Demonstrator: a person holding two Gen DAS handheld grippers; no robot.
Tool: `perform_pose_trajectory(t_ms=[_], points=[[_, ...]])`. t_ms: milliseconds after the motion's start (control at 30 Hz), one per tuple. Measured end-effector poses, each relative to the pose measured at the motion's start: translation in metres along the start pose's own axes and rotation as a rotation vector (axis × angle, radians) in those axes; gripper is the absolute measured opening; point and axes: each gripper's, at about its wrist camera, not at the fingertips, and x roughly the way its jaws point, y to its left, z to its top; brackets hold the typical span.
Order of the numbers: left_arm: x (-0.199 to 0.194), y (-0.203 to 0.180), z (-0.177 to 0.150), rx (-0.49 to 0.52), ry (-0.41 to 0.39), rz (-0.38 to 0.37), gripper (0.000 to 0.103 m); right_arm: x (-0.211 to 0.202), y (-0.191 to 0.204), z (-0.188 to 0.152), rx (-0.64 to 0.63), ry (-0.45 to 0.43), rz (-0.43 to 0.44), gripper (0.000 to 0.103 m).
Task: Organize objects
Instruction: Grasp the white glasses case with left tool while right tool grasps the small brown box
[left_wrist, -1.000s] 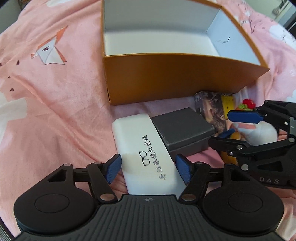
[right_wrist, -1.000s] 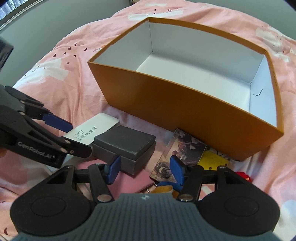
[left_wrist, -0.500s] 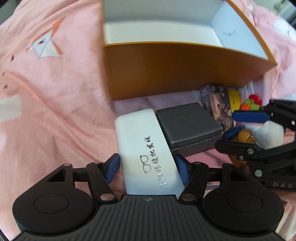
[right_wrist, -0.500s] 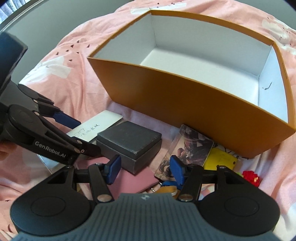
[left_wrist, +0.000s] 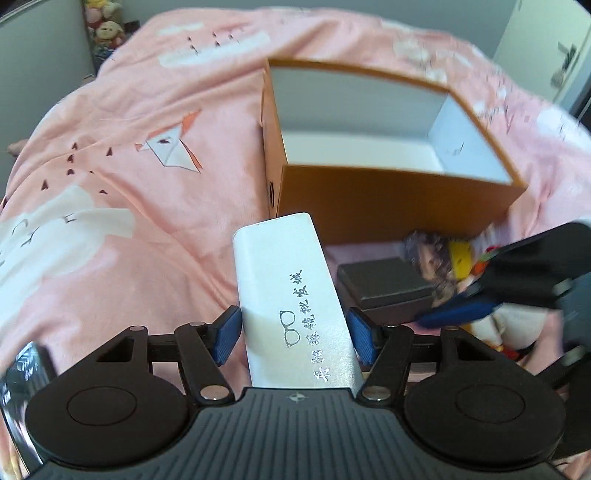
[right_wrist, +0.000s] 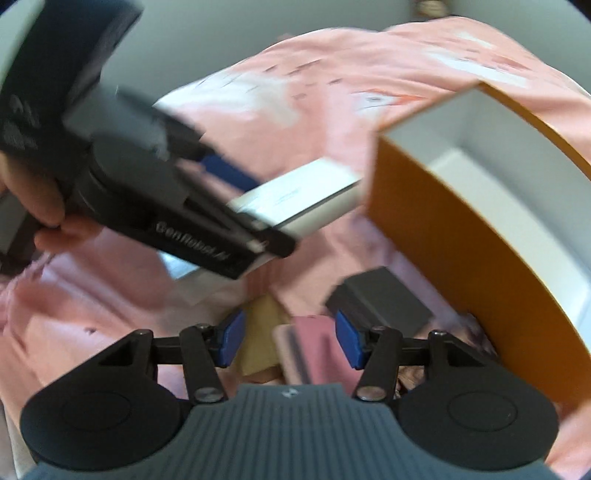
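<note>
White glasses case (left_wrist: 291, 295) now lifted, left gripper (left_wrist: 295, 334) clamped.

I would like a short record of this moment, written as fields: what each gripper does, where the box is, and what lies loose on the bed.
left gripper: shut on the white glasses case, held above the bedding
right gripper: open, holds nothing, above the loose items
orange box: open top, white inside, nothing visible in it, on the pink bedsheet
dark grey box: lies in front of the orange box
pink flat item: under the right gripper, blurred
other small items: yellow and red pieces, too blurred to name
</note>
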Motion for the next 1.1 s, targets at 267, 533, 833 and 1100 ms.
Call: perform_pose_trajectory(t_ms=[267,533,833,1100], points=[[-0.021,0.005,-0.019,-0.040,-0.086,0.043,0.071,0.039,0.024,0.020,-0.225,0.167,0.019,0.057],[-0.021,0.011,-0.030,-0.074,-0.121,0.040,0.071,0.070,0.033,0.029,-0.327,0.285,0.071,0.055],[-0.025,0.008,-0.033,-0.077,-0.161,0.028,0.071,0.070,0.029,0.026,-0.295,0.304,0.081,0.047],[-0.048,0.005,-0.024,-0.113,-0.264,-0.006,0.071,0.019,0.003,0.025,-0.081,0.156,0.102,0.047]])
